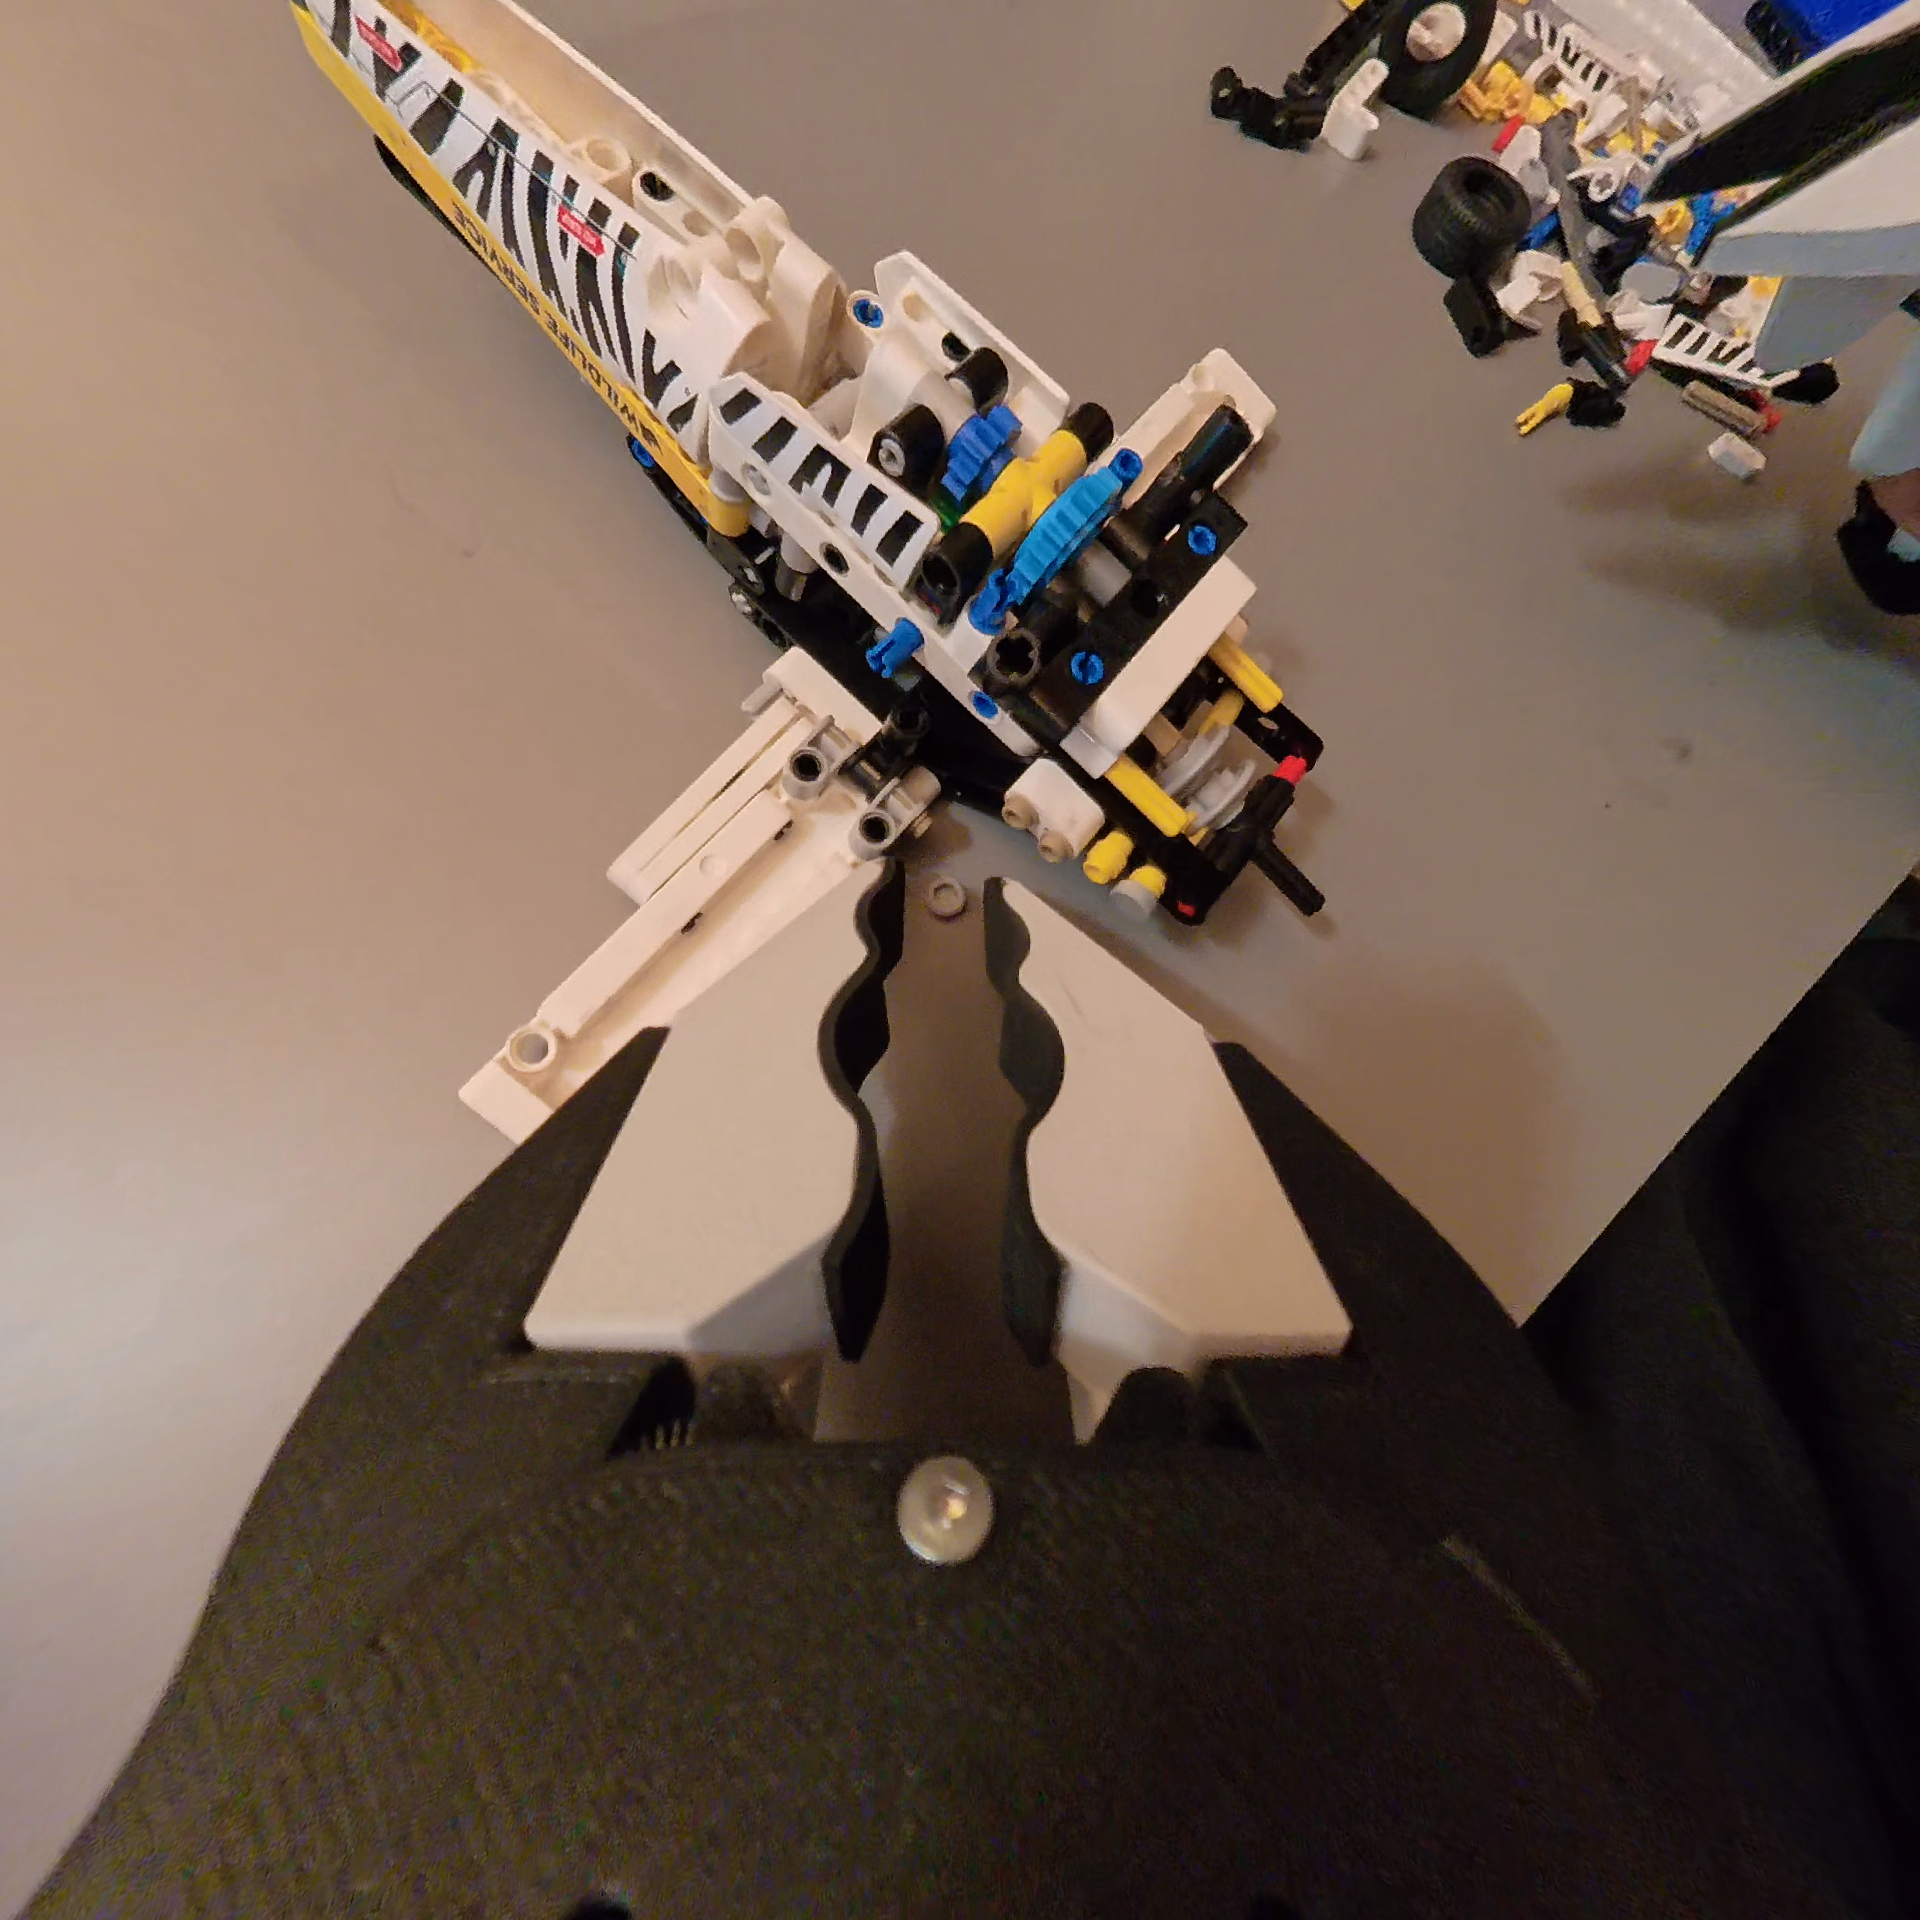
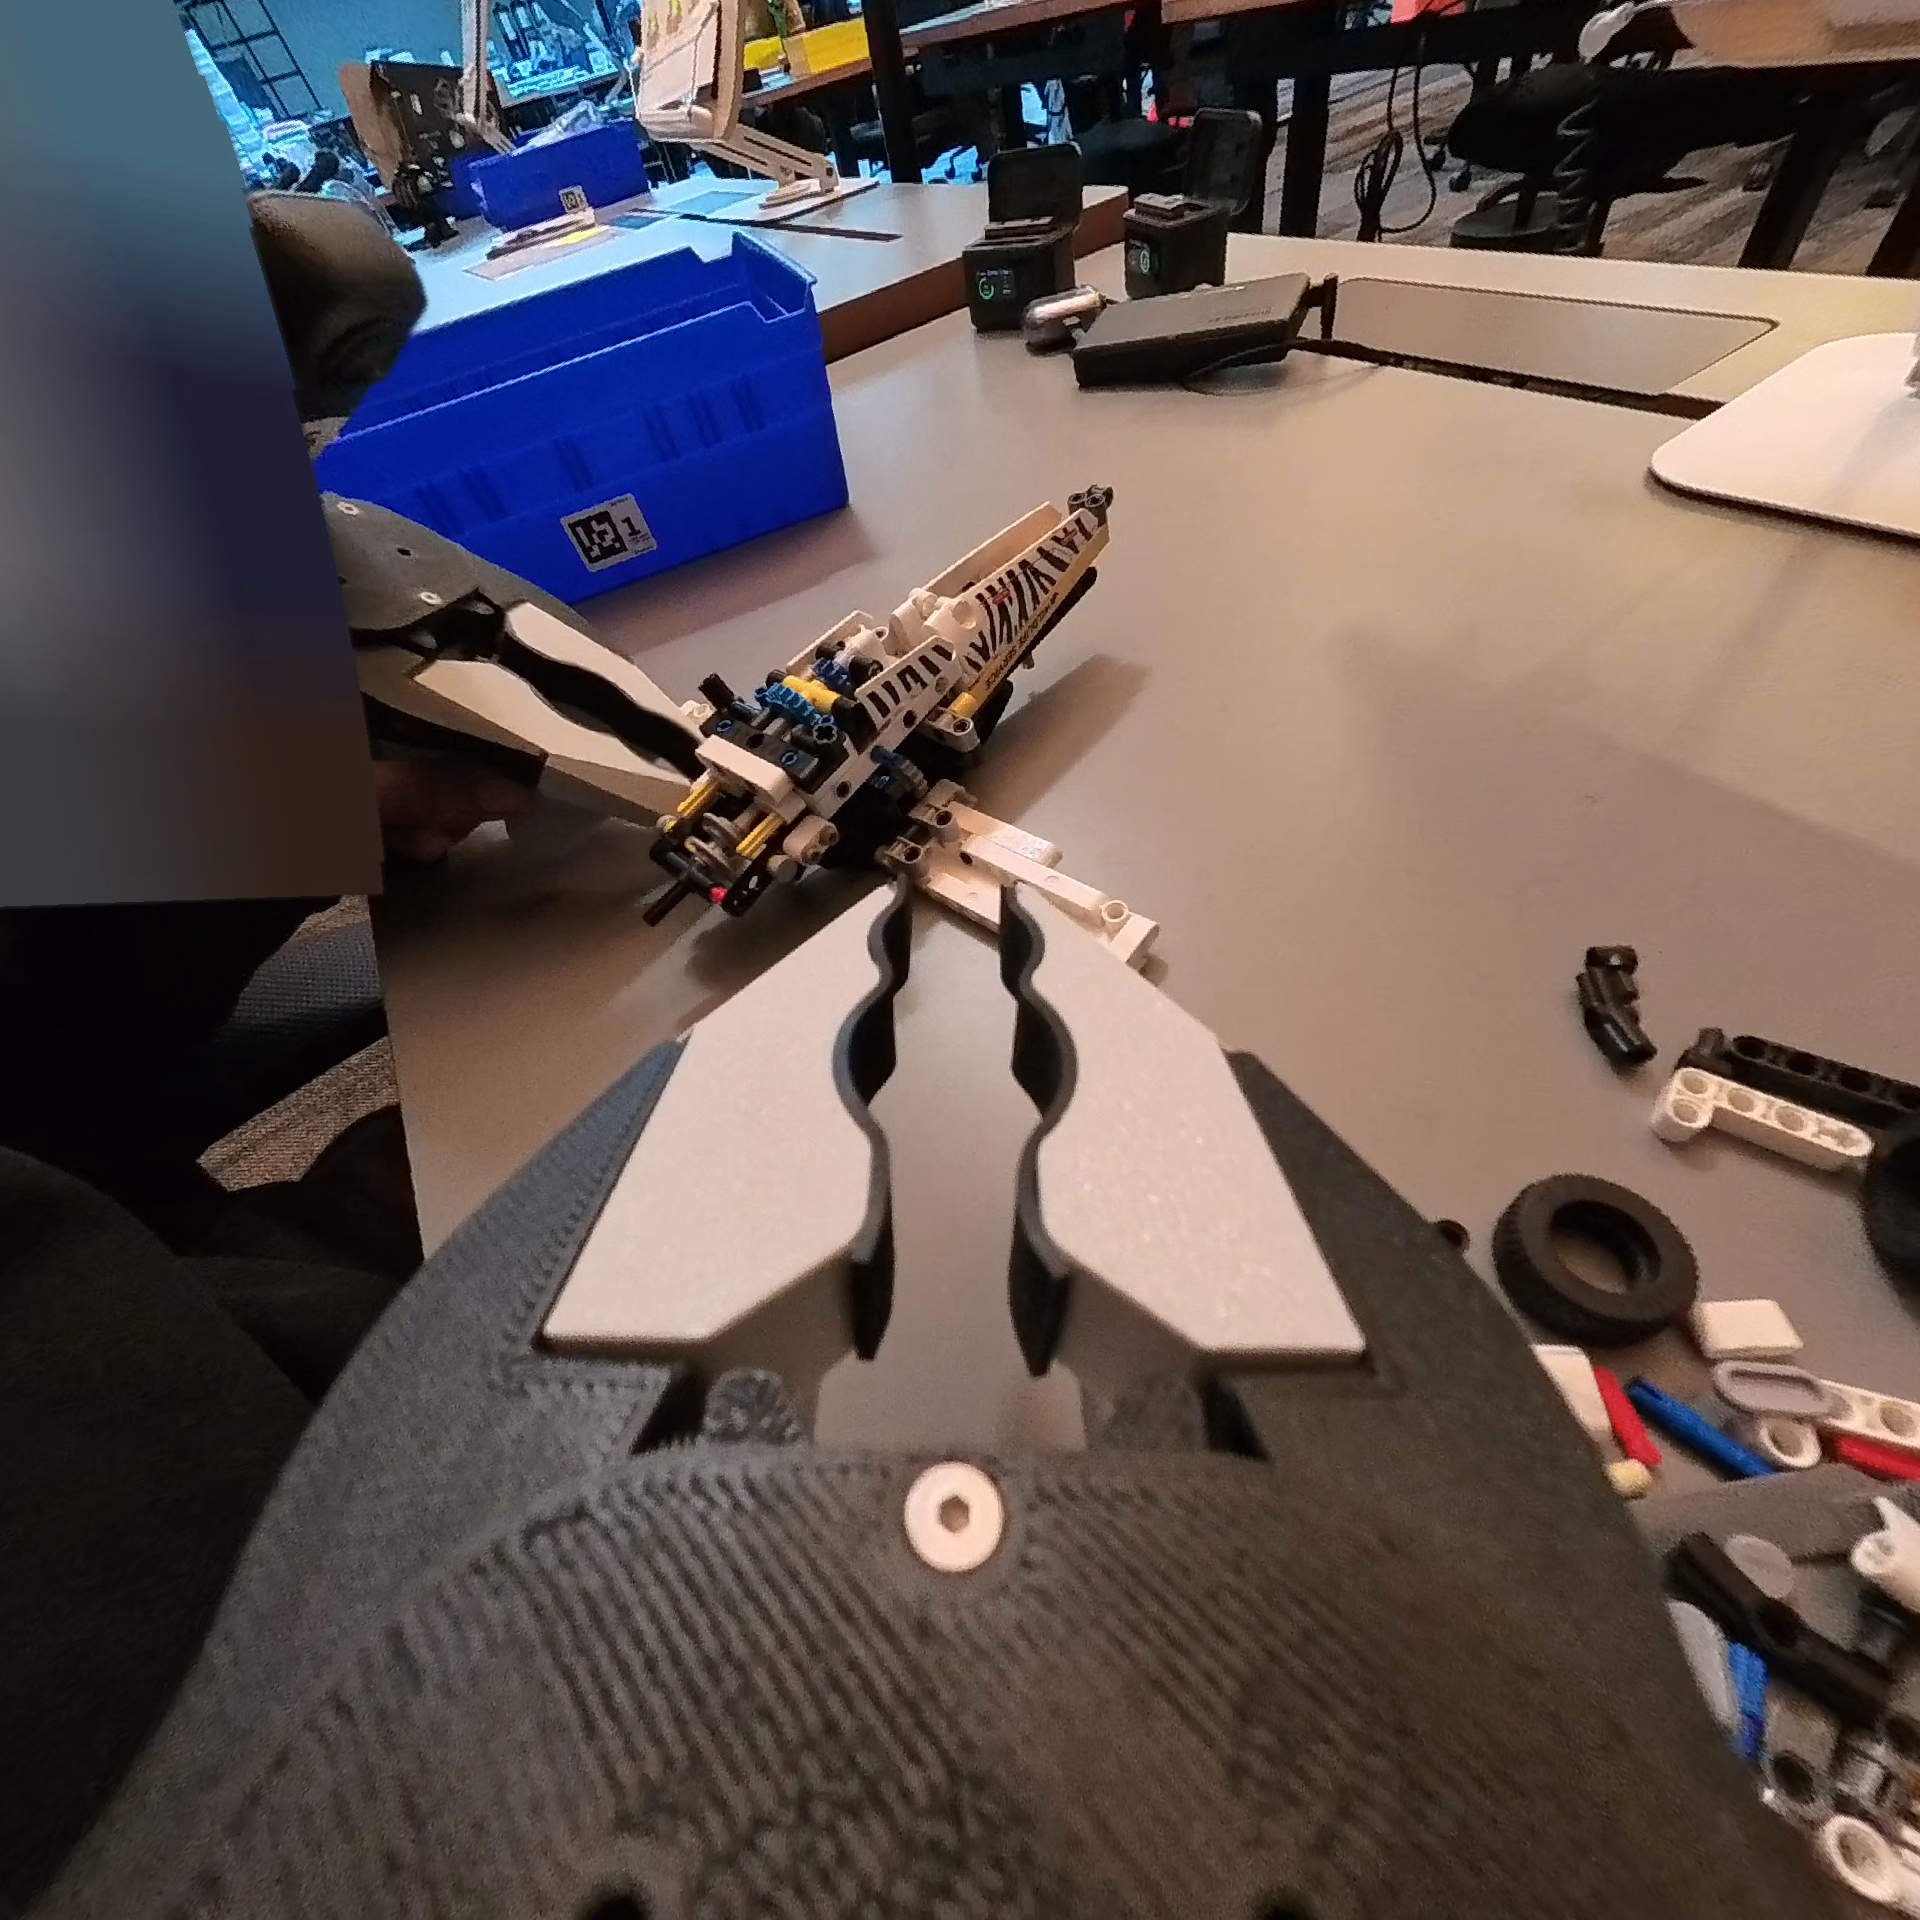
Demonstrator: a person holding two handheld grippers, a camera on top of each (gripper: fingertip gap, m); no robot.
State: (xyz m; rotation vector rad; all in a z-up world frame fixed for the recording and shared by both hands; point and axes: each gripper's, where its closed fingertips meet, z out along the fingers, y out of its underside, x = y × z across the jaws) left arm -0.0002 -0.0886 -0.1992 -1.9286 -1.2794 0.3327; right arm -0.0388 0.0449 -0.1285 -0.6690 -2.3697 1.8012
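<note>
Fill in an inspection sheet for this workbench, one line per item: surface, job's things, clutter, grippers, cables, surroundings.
Surface: grey table, no spills seen.
Job's things: zebra-striped brick model lying on the table, with a white wing panel at its side.
Clutter: loose parts pile; black tyre; white beam; small grey ring.
Grippers: left gripper open, with the ring lying on the table between its tips and not pinched; right gripper open, nothing between its fingers.
Cables: some hang under the far desks.
Surroundings: blue bin, black devices, white stand base.
</note>
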